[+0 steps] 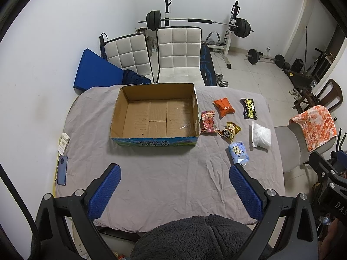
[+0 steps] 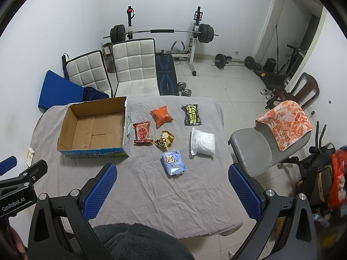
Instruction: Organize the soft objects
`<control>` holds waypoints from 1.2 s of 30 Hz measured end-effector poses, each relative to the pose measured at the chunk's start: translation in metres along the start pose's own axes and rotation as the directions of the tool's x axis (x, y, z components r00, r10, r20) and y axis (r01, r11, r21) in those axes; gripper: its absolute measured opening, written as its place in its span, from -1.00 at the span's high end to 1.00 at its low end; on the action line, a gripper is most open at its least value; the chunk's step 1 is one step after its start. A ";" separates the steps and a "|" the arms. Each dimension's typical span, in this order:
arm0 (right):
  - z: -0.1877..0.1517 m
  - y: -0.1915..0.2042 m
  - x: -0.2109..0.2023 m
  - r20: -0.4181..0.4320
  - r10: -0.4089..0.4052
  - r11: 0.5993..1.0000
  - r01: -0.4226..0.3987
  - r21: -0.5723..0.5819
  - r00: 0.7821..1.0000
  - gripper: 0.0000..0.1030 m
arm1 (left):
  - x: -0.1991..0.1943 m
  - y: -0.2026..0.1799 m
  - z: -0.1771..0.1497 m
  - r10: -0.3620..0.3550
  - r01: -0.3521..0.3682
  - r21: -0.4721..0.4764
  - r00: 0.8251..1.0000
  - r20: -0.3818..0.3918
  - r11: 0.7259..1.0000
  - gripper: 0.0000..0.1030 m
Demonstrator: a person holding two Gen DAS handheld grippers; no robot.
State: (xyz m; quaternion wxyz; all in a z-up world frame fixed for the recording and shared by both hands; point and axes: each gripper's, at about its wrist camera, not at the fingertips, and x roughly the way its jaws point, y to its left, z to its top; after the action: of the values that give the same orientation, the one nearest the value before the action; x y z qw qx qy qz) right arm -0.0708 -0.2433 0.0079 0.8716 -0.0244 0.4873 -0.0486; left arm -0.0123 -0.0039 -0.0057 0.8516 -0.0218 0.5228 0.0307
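Note:
An open, empty cardboard box (image 1: 190,108) (image 2: 65,130) stands on the grey-clothed table (image 1: 164,173) (image 2: 151,195). To its right lie several soft packets: a red one (image 1: 207,121) (image 2: 142,132), an orange one (image 1: 224,107) (image 2: 161,116), a black one (image 1: 249,108) (image 2: 191,114), a panda one (image 1: 230,131) (image 2: 165,140), a white bag (image 1: 261,137) (image 2: 203,144) and a light blue pack (image 1: 238,152) (image 2: 173,162). My left gripper (image 1: 174,191) and right gripper (image 2: 172,190) are both open and empty, above the table's near part.
A phone (image 1: 62,170) and a small white box (image 1: 63,143) lie at the table's left edge. Two white chairs (image 1: 177,52) stand behind the table, a grey chair with an orange towel (image 2: 284,123) to the right. Weight equipment (image 2: 160,32) fills the back.

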 end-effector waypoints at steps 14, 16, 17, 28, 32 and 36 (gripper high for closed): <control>0.003 -0.019 0.019 -0.021 0.013 0.999 -0.012 0.053 1.000 -1.00 | 0.022 -0.024 0.010 -0.071 0.072 0.067 0.997 -0.013 0.995 -0.99; 0.008 -0.036 0.037 -0.034 0.007 0.996 -0.004 0.086 0.999 -1.00 | 0.036 -0.035 0.015 -0.094 0.095 0.085 0.995 -0.020 0.992 -0.99; 0.011 -0.045 0.046 -0.042 -0.003 0.995 0.007 0.102 0.999 -1.00 | 0.042 -0.039 0.018 -0.106 0.108 0.092 0.994 -0.025 0.990 -0.99; 0.033 -0.149 0.215 -0.228 -0.052 0.984 0.089 0.154 0.972 -1.00 | 0.187 -0.125 0.044 -0.134 0.154 0.082 0.968 -0.211 0.985 -0.99; 0.037 -0.179 0.303 -0.318 0.011 0.985 0.045 0.168 0.948 -1.00 | 0.262 -0.164 0.037 -0.170 0.193 0.029 0.916 -0.364 0.981 -0.98; 0.034 -0.197 0.381 -0.405 0.068 0.982 0.011 0.190 0.912 -1.00 | 0.333 -0.196 0.025 -0.175 0.193 -0.014 0.856 -0.486 0.981 -0.91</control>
State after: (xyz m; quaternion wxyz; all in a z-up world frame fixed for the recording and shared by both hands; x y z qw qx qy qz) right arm 0.1444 -0.4801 -0.2793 0.7489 0.0762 0.6527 -0.0856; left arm 0.1747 -0.1883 -0.2907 0.6925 -0.0635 0.7155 -0.0667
